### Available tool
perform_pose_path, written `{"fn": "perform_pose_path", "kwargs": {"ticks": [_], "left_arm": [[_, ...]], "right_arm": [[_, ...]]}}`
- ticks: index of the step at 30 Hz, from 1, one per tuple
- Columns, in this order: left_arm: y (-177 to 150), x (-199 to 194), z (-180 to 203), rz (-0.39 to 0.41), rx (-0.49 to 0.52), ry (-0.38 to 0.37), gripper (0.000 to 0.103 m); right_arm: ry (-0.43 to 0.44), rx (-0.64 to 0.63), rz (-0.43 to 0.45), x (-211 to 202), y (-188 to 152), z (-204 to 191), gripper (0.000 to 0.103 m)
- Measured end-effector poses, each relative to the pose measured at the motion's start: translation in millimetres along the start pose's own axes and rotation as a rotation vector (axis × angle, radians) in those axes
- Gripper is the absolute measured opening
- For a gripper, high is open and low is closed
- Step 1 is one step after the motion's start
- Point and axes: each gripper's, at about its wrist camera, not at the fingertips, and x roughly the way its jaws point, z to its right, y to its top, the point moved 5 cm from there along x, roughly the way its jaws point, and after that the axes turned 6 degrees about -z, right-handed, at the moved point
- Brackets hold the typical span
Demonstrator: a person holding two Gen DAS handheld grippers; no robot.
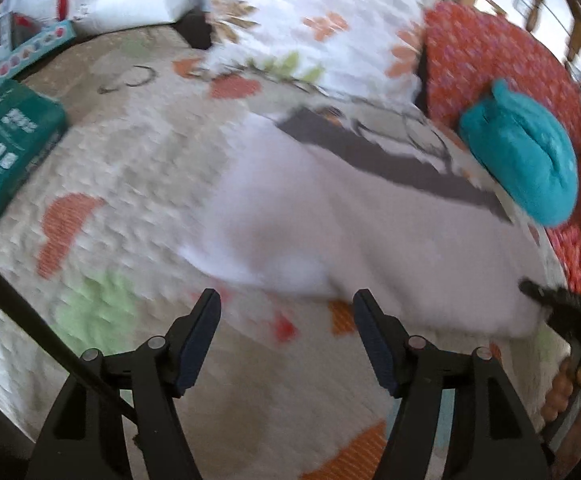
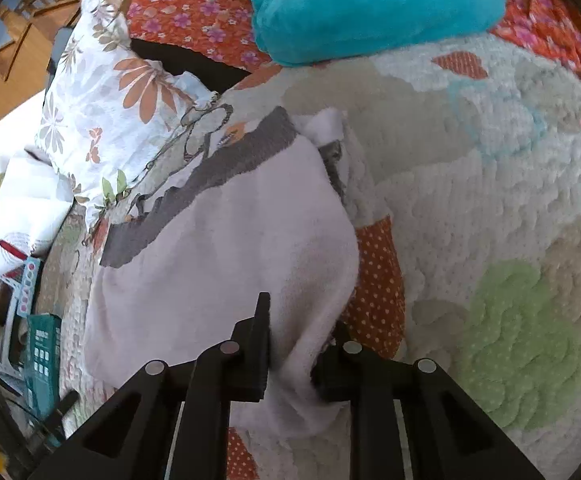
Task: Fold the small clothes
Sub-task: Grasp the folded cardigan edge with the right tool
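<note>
The right tongs [image 2: 290,356] pinch the near edge of the white garment [image 2: 226,248], which lies spread on the quilted bed cover [image 2: 490,208]. The left tongs [image 1: 286,320] hang spread apart, empty, just short of the garment's hem. A teal towel [image 1: 522,160] and floral pillow [image 2: 110,92] lie beyond. Only the left view shows the person's hand [image 1: 570,392] holding the right tongs.

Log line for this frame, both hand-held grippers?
left hand-held gripper: open, empty, above quilt | right hand-held gripper: shut on white garment edge | teal towel: beyond garment
</note>
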Motion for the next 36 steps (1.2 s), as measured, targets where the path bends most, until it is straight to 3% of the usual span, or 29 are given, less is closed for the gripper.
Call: {"fn": "perform_pose_path", "kwargs": {"ticks": [5, 7, 11, 13, 17, 22, 28, 36], "left_arm": [[34, -15, -47, 0.039, -0.126, 0.027, 0.067], [49, -24, -57, 0.066, -0.126, 0.045, 0.067], [79, -40, -80, 0.152, -0.116, 0.142, 0.067], [86, -42, -92, 0.164, -0.134, 0.141, 0.067], [89, -43, -128, 0.165, -0.227, 0.156, 0.067], [87, -48, -168, 0.16, -0.364, 0.125, 0.067], [84, -47, -193, 0.143, -0.444, 0.094, 0.067], [84, -46, -197, 0.142, -0.454, 0.106, 0.067]], "right_arm": [[-0.018, -0.051, 0.034, -14, 15, -37, 0.017], [-0.029, -0.088, 0.041, -15, 21, -57, 0.016], [-0.064, -0.22, 0.05, -7, 29, -130, 0.016], [-0.063, -0.27, 0.046, 1, 28, -161, 0.016], [-0.05, -0.419, 0.014, 33, 13, -242, 0.015], [-0.045, -0.575, -0.048, 84, -26, -316, 0.015], [-0.108, -0.678, -0.085, 131, -62, -347, 0.015], [-0.209, -0.922, -0.041, 142, -100, -352, 0.017]]}}
